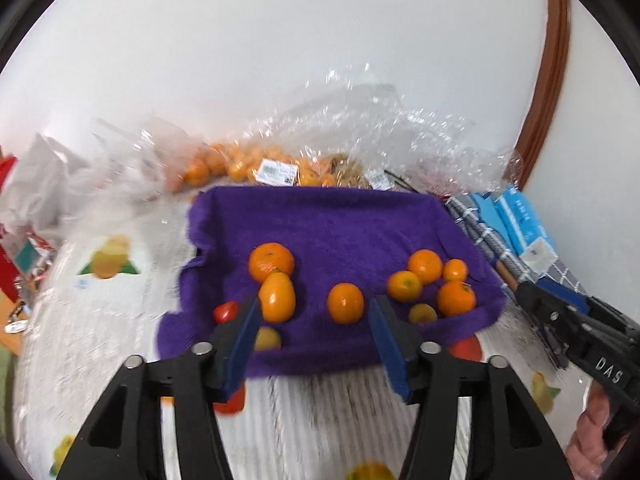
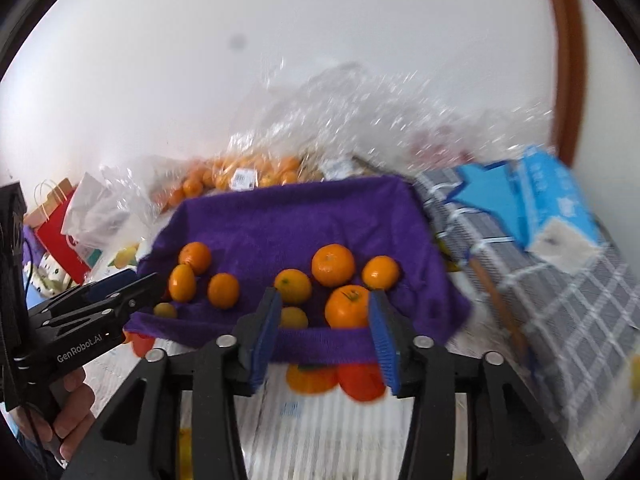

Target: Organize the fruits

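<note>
A purple towel [image 1: 328, 224] lies folded up like a tray and carries several oranges. One round orange [image 1: 271, 261] and an oval one [image 1: 277, 297] sit at its left, a single orange [image 1: 345, 303] in the middle, and a cluster [image 1: 425, 266] at the right. My left gripper [image 1: 315, 320] hovers open over the towel's near edge, with nothing between its blue pads [image 1: 244, 344]. My right gripper [image 2: 324, 304] also stands open at the near edge. A large orange [image 2: 346, 312] shows between its fingers but lies behind the towel's fold, untouched.
Clear plastic bags with more oranges [image 1: 240, 166] pile up against the wall behind the towel. Blue boxes [image 2: 540, 196] rest on a checked cloth [image 2: 560, 300] at the right. A red paper bag [image 2: 56, 236] stands at the left. The tablecloth [image 1: 100, 320] has fruit prints.
</note>
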The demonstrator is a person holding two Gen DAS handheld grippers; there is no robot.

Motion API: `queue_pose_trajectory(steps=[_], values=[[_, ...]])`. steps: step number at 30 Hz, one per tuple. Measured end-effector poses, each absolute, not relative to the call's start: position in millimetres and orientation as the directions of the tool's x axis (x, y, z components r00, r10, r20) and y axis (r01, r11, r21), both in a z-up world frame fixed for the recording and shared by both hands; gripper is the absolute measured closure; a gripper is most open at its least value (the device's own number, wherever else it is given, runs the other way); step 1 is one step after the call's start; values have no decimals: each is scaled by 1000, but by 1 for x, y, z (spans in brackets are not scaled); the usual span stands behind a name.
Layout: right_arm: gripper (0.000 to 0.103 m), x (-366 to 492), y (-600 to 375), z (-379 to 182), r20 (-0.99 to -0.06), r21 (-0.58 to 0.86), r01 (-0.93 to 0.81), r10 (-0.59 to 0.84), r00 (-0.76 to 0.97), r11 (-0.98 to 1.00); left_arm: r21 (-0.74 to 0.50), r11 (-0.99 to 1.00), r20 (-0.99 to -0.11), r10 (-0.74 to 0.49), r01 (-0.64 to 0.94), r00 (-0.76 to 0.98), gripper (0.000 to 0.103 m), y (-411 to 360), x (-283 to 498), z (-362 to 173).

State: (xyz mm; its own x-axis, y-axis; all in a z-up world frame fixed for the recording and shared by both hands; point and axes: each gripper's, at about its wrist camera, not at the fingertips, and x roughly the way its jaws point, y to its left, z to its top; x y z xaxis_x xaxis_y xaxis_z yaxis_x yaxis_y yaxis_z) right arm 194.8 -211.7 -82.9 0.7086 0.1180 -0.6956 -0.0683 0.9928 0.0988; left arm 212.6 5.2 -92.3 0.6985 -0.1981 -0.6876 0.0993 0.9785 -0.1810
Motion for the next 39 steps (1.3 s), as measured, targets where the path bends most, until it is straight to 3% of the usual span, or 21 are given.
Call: queue_pose_trajectory(steps=[9,11,15,39], values=[[49,112,-207,-39,-691,21,6,10,723,1000,-133,989,-643,-129,56,755,20,15,127,-46],[33,99,-207,-35,-677,21,10,7,736,1000,-135,989,-636,-129,55,761,18,16,114,-40],[19,73,-207,-28,-644,33,5,17,765,999,-116,992,-624,-108,45,774,17,15,99,-33],[19,52,-218,-24,-648,47,48,-6,762,998,-95,995,-614,-91,42,784,17,9,82,-23]])
